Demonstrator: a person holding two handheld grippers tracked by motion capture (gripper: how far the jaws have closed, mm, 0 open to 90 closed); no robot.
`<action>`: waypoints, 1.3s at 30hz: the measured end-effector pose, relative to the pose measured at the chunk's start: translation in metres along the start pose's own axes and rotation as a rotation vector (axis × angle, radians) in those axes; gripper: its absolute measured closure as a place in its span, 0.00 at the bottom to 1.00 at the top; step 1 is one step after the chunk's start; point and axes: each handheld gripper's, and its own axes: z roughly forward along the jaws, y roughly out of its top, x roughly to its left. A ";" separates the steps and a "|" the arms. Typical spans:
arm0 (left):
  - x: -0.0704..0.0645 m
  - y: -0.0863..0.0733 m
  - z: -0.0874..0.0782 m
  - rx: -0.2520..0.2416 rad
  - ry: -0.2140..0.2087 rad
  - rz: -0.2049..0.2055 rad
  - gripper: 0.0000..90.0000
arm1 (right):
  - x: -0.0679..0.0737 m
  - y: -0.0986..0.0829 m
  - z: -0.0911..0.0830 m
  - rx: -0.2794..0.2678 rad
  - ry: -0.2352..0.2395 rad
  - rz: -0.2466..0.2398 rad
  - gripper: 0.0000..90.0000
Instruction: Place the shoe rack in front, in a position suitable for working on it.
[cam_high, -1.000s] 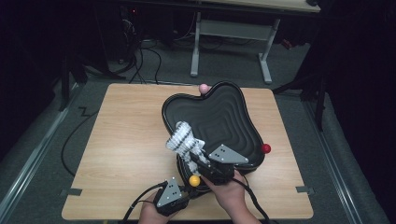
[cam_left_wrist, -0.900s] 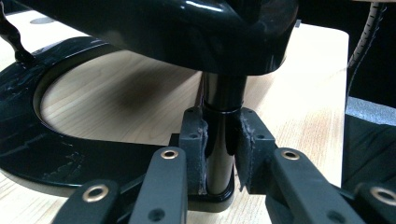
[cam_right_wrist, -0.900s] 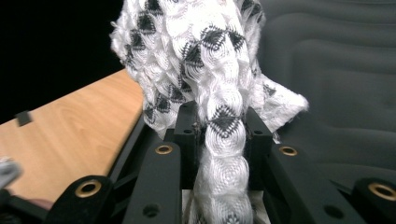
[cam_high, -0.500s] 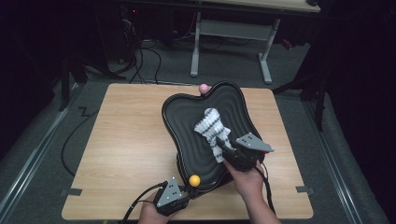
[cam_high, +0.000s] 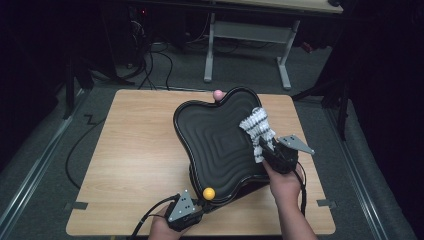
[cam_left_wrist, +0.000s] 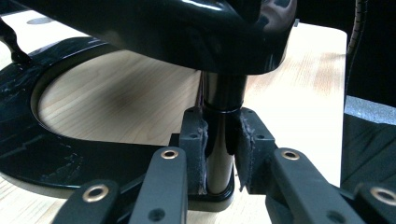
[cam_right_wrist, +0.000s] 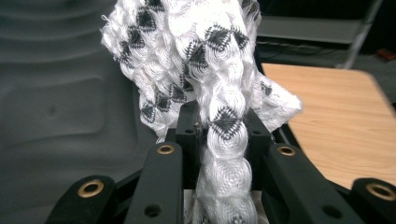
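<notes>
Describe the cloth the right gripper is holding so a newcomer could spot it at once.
Start at the wooden table and the big black wavy-edged tray on it. At the tray's right rim, the right gripper clamps the cloth. It is the one pale, bunched thing there: white, knitted-looking, with small dark diamond marks.

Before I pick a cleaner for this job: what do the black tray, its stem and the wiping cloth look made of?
The black wavy-edged tray looks like moulded plastic, matt with stepped ridges. Its black stem, clamped by the left gripper, is glossy, with clear reflections, so lacquered plastic or metal. The white cloth with dark diamond marks in the right gripper looks like a woven, puckered textile with frayed threads.
</notes>
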 end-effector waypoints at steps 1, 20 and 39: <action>0.000 0.000 0.000 0.000 0.000 -0.001 0.83 | 0.000 -0.001 0.000 0.000 -0.006 0.003 0.83; 0.000 0.000 0.000 0.001 -0.002 0.000 0.83 | 0.062 -0.005 -0.004 -0.006 0.218 -0.057 0.83; 0.000 0.000 0.000 0.002 -0.001 -0.001 0.83 | 0.119 0.012 0.011 -0.014 0.340 -0.117 0.83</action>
